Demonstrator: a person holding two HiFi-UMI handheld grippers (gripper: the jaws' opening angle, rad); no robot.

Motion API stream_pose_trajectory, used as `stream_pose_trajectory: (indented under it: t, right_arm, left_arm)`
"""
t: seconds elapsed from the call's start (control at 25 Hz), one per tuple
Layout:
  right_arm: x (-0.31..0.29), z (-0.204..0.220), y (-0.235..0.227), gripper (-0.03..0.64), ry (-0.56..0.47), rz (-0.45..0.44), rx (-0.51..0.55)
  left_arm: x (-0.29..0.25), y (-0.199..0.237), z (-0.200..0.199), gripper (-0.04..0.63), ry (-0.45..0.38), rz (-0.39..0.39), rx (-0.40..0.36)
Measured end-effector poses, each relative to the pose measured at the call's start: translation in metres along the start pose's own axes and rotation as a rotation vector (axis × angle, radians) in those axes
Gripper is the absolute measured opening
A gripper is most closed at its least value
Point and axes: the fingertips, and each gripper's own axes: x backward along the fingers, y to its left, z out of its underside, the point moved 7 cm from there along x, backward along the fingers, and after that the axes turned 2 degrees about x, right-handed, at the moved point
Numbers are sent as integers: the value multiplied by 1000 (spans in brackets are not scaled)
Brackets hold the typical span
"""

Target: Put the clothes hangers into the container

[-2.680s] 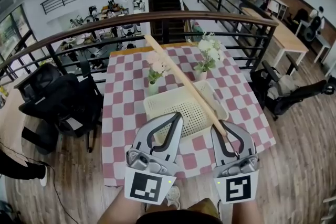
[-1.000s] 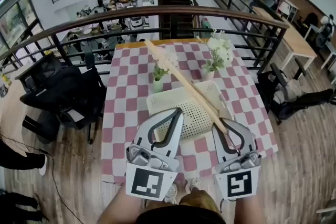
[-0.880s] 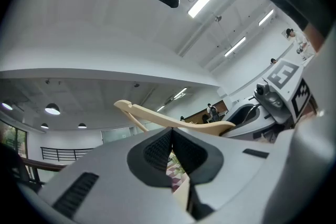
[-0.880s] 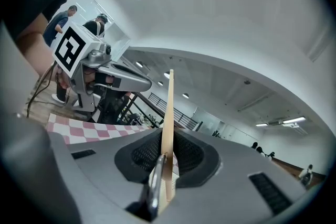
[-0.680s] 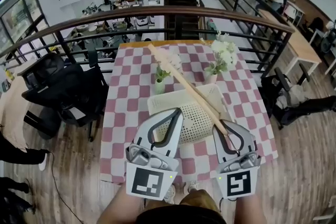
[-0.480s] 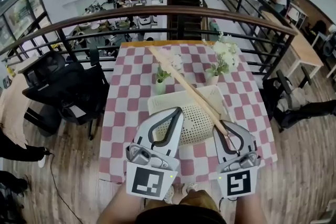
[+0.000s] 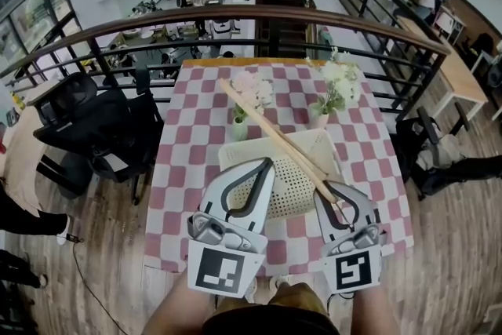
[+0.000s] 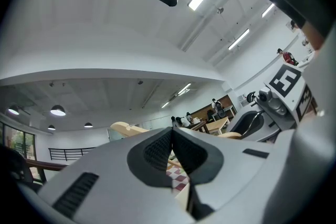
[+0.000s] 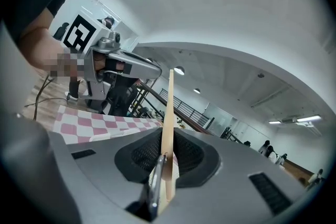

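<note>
over the checked table, head view, entry one: right gripper (image 7: 329, 191), jaws narrow and clamped on the near end of a wooden clothes hanger (image 7: 274, 135). the hanger runs away from those jaws, slanting to their left, out across the white perforated container (image 7: 231, 161) and on between two flower vases (image 7: 239, 125) ahead. left gripper (image 7: 265, 163) sits beside the right one, its tips over the container's near-left part, carrying nothing.

entry two, left gripper view: left gripper (image 8: 172, 134) has its pads together with nothing between them. i see a pale wooden end beyond the tips.

entry three, right gripper view: right gripper (image 9: 167, 157) has its pads pressed on the hanger's flat wood, and the metal hook lies just behind them.

status: hanger above the container, not yet in it. i see no hanger inside. i judge lowering and release remain.

change against the earliest head picture: the hanger's far tip then reached the table's far edge. it now sits further in, level with the vases. the right gripper sits slightly lower.
</note>
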Motion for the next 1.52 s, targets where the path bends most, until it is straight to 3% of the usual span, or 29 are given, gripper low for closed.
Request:
stream_pose_trajectory:
  t: [0.76,1.52]
  right_arm:
    - [-28,36,-8,67,52,-97,-35]
    - [-57,63,-9,67,95,-198,-23]
  left_arm:
    - [-26,-20,12,8,31,20,31]
    - [-50,-15,31,8,69,-18,45]
